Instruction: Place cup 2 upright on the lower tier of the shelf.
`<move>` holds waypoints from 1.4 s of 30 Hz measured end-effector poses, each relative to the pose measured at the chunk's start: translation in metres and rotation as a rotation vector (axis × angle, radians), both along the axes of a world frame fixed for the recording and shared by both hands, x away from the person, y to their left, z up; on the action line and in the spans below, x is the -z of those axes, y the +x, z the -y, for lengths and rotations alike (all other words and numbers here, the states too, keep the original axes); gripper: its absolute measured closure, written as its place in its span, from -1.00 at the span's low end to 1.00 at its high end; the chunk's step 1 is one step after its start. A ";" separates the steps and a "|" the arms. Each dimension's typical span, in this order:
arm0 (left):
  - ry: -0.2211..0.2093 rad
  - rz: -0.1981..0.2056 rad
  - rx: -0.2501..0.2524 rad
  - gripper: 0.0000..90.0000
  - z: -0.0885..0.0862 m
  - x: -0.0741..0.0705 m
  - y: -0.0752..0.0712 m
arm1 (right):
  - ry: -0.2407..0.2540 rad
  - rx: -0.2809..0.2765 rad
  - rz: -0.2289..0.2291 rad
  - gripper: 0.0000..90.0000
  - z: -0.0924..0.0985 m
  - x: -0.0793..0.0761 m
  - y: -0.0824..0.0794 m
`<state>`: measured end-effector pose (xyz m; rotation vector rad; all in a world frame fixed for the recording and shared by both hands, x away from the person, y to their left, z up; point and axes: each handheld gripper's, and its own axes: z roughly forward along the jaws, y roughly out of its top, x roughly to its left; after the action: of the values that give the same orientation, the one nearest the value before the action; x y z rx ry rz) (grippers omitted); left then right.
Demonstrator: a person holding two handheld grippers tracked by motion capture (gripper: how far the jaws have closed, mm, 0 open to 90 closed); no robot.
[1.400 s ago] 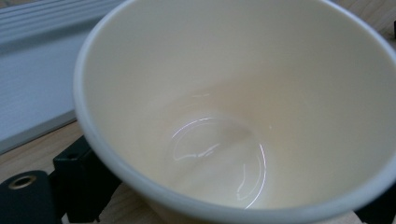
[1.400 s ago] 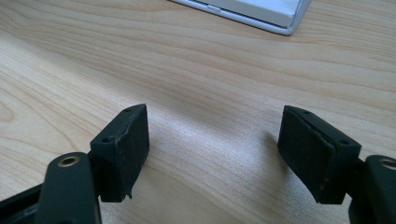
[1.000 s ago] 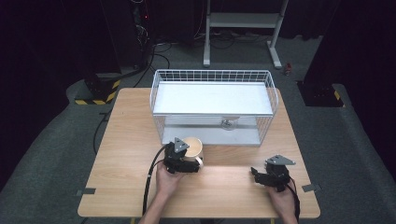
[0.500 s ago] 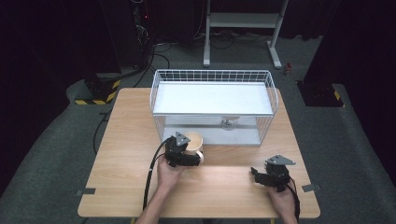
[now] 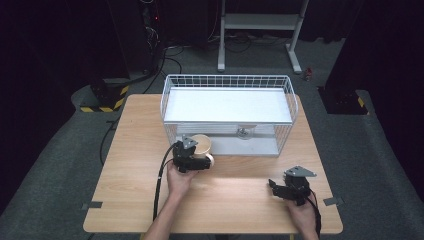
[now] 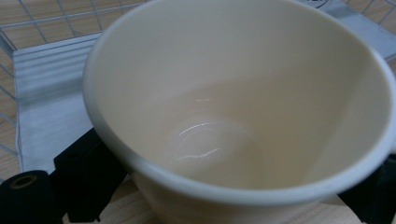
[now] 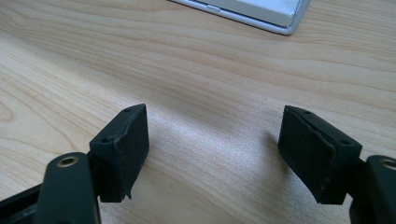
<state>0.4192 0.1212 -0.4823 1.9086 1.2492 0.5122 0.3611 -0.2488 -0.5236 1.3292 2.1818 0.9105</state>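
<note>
Cup (image 5: 201, 144), cream, upright and empty (glossy inside in the left gripper view (image 6: 219, 140)), sits left of centre in the high view, just in front of the wire basket (image 5: 290, 100). Left gripper (image 5: 200, 161) clamps it, jaws on both sides of the wall. Whether it touches the table (image 5: 135, 150) I can't tell. Right gripper (image 5: 274, 186), lower right of the high view, low over bare wood, jaws spread wide with nothing between the pads (image 7: 126, 140).
</note>
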 end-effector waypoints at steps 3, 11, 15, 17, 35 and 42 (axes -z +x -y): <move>-0.005 0.006 -0.009 -0.81 0.000 0.002 0.003 | 0.000 0.000 0.000 -0.45 0.000 0.000 0.000; 0.038 0.016 0.003 -0.81 0.006 0.001 0.011 | -0.001 -0.001 0.003 -0.45 0.000 0.000 0.000; 0.042 0.032 -0.002 -0.81 0.009 0.004 0.014 | -0.001 -0.001 0.002 -0.45 0.000 0.000 0.000; 0.050 0.040 -0.001 -0.81 0.011 0.006 0.016 | -0.001 -0.001 0.003 -0.45 0.000 0.000 0.000; 0.027 0.051 -0.014 -0.82 0.014 0.010 0.034 | 0.000 -0.002 0.002 -0.45 0.000 0.000 0.000; 0.030 0.066 -0.023 -0.85 0.015 0.010 0.034 | 0.001 -0.001 0.001 -0.45 0.000 0.000 0.000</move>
<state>0.4530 0.1065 -0.4920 1.8888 1.2283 0.6035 0.3612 -0.2487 -0.5238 1.3274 2.1818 0.9127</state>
